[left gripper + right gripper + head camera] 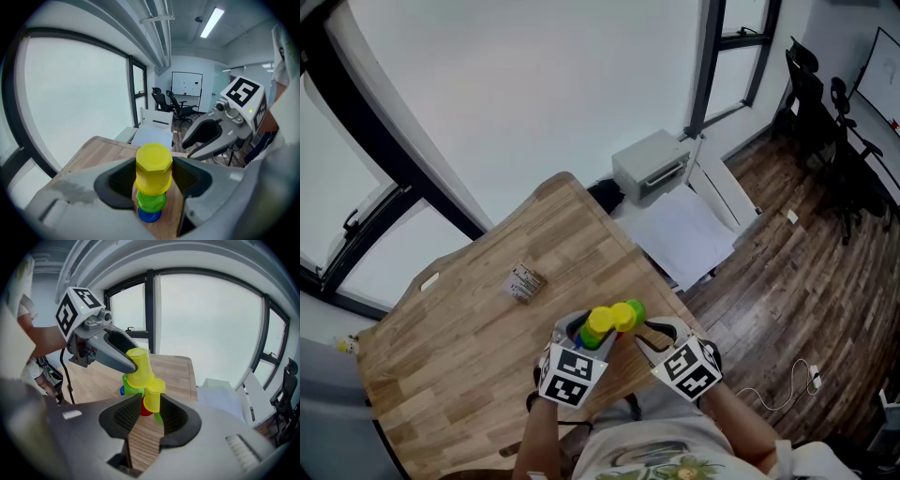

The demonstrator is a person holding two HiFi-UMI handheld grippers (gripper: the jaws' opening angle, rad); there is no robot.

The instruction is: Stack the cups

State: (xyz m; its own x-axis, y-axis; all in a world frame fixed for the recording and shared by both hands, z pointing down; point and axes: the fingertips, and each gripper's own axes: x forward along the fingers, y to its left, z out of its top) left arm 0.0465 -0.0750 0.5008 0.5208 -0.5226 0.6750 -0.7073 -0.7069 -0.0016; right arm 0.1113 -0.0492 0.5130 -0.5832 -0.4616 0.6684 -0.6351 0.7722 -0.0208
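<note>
Both grippers hover close together over the near edge of the wooden table (pixel 459 366). My left gripper (pixel 589 330) is shut on a nested cup stack (pixel 152 176): a yellow cup over a green one and a blue one, with the pads pressing on the yellow cup. My right gripper (pixel 643 328) is shut on a smaller yellow cup (pixel 153 395), and a red cup (pixel 145 409) and a green cup (pixel 159 417) show beneath it. In the right gripper view, the left stack (pixel 138 368) tilts against this smaller yellow cup. The two stacks touch at their yellow tops (pixel 615 318).
A small printed box (pixel 525 281) lies on the table ahead of the grippers. Beyond the table's far corner a grey box-shaped machine (pixel 652 164) and white sheets (pixel 686 234) sit on the floor. Office chairs (pixel 811 84) stand at far right, and a cable (pixel 797 380) lies on the floor.
</note>
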